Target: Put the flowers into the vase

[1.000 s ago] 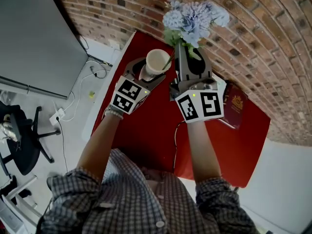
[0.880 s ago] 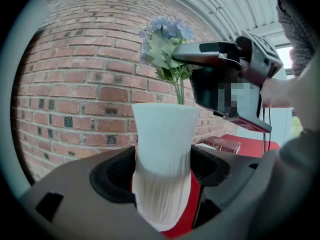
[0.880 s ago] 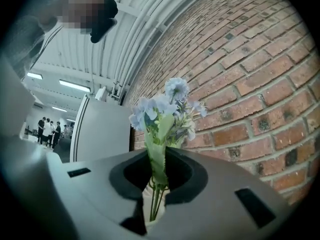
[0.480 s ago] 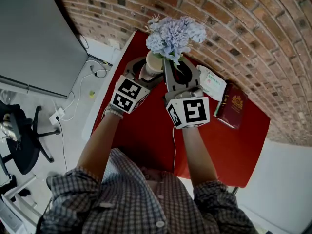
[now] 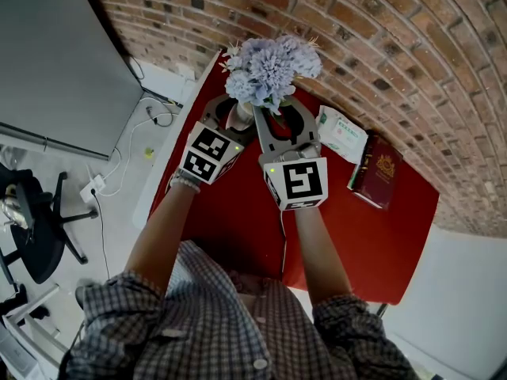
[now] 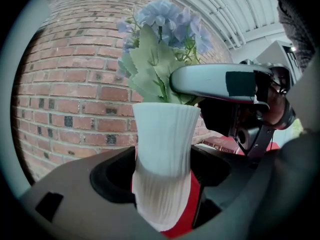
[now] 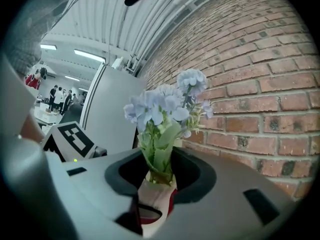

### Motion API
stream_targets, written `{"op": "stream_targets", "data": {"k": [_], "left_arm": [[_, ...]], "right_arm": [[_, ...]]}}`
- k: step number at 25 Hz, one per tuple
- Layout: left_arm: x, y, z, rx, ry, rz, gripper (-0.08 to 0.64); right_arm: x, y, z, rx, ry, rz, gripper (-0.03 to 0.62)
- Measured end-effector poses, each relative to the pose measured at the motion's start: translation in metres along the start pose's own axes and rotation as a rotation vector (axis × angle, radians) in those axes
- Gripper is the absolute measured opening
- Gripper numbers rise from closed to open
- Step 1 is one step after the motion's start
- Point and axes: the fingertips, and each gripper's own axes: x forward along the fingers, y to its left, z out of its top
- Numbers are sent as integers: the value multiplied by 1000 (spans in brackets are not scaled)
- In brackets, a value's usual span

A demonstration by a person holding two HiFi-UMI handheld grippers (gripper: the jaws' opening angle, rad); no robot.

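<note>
Flowers (image 5: 268, 70), a pale blue artificial bunch with green leaves, stood upright with their stems in the mouth of a white ribbed vase (image 6: 162, 149). The vase stood at the far left corner of a red table (image 5: 356, 228), close to a brick wall (image 5: 396, 38).

The left gripper (image 5: 235, 111) was clamped on the vase from the near left, one jaw against each side of its narrow lower body. The right gripper (image 5: 281, 115) reached in from the near side, just right of the left one. Its jaws were opening, and the leafy stems stood between them just above the vase rim, with a gap at either side. In the left gripper view, one grey jaw of the right gripper crossed in front of the leaves at the level of the rim.

Each gripper carried a cube with square markers on its near end, the left cube (image 5: 210, 153) beside the right cube (image 5: 297, 182) and apart from it. The person's forearms ran back to checked shirt sleeves (image 5: 198, 323).

To the right of the grippers, a white and green packet (image 5: 342, 133) lay on the table. A dark red booklet (image 5: 379, 179) with a gold crest lay just beyond it, further right. Left of the table were a grey panel (image 5: 55, 54), cables (image 5: 119, 161) on the floor and a black chair (image 5: 36, 228).
</note>
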Motion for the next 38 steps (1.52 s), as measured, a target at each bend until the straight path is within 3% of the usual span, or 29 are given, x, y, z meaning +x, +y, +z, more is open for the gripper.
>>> {"op": "stream_targets", "data": {"k": [13,23,38], "left_arm": [[-1,0,1,-4,4,-7,344],[0,-2,-5,43,50,-43,344],[-20,-1,-17,-1,59,-79,345]], "right_arm": [[-7,2,-11,9,57,21,273],[-23,-4,-23,73,75,-1,282],[-47,-28,-40,142,96,-62,281]]}}
